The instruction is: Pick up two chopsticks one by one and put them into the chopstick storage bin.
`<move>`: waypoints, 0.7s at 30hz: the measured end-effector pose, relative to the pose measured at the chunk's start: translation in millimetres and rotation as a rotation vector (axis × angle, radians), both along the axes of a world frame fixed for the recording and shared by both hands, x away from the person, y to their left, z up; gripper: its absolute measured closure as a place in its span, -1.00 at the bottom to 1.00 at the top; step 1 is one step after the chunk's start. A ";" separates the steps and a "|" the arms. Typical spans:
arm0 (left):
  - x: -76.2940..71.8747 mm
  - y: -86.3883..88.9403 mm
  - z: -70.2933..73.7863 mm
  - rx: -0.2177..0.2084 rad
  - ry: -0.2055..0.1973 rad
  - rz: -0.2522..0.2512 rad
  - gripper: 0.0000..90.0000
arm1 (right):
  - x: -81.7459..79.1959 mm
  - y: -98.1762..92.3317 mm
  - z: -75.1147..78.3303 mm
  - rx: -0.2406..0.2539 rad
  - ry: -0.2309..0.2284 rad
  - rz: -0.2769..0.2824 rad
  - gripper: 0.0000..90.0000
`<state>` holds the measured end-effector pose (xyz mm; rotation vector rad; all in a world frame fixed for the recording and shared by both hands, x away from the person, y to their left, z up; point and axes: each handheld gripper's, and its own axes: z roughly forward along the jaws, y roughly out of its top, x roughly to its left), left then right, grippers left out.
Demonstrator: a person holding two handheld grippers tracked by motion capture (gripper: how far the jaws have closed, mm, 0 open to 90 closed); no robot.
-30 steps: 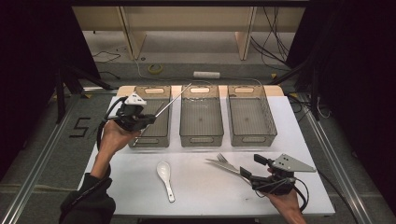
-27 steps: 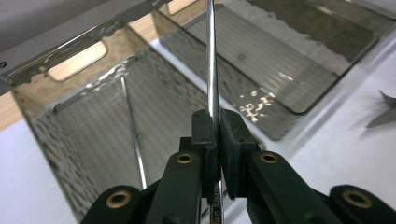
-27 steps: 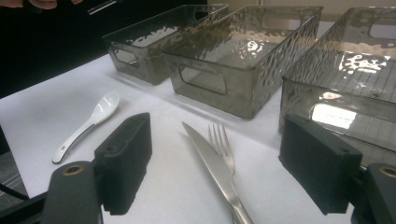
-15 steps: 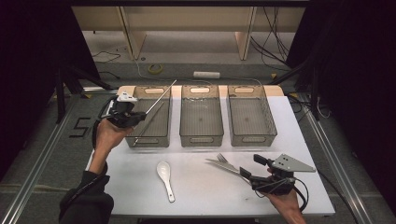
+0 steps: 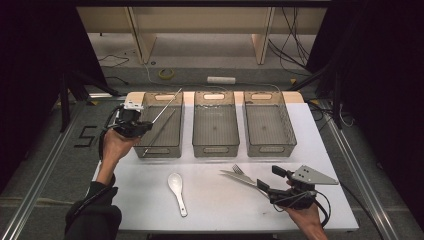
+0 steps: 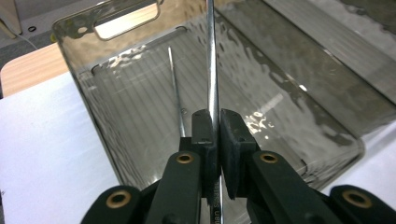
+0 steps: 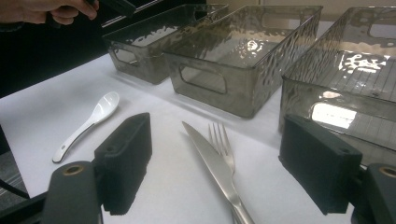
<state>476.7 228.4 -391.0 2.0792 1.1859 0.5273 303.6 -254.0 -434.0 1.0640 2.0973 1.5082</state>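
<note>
My left gripper is shut on a metal chopstick and holds it slanting over the left bin. In the left gripper view the jaws pinch the chopstick low on its shaft. A second chopstick lies on the bin's floor. My right gripper rests open at the table's front right. Its wide jaws straddle a knife and a fork without touching them.
A white spoon lies on the white table front of centre. The middle bin and the right bin stand beside the left one. A tape roll lies on the floor behind the table.
My left hand has carried the chopstick leftward and a little lower, so its far tip now points over the left bin. The right gripper has stayed still.
</note>
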 end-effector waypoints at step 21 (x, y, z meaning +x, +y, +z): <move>5.4 9.3 -13.5 0.000 0.009 0.073 0.88 | -0.1 0.5 -0.1 -0.005 0.002 0.001 -0.42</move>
